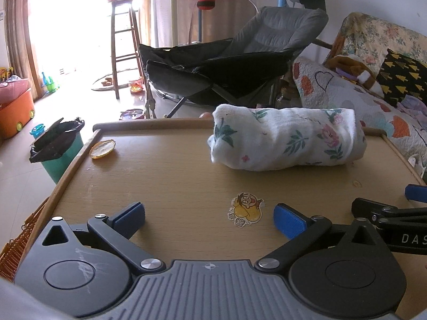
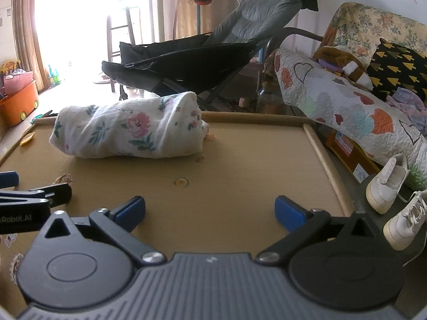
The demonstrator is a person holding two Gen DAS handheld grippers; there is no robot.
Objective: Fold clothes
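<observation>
A white floral cloth [image 1: 287,138] lies folded into a thick bundle at the far side of the wooden table [image 1: 165,176]; the right wrist view has the same cloth [image 2: 128,133] at the far left. My left gripper [image 1: 209,220] is open over bare tabletop, well short of the cloth, with nothing between its blue pads. Its neighbour, my right gripper [image 2: 209,214], is also open and empty above the table [image 2: 240,186]. Each gripper's black arm shows at the edge of the other's view.
A cartoon sticker [image 1: 245,210] and a yellow peel [image 1: 102,148] lie on the table. A green bin [image 1: 57,146] stands left of it, a folding chair [image 1: 226,66] behind, a quilted sofa [image 2: 347,101] and white sneakers [image 2: 387,186] to the right.
</observation>
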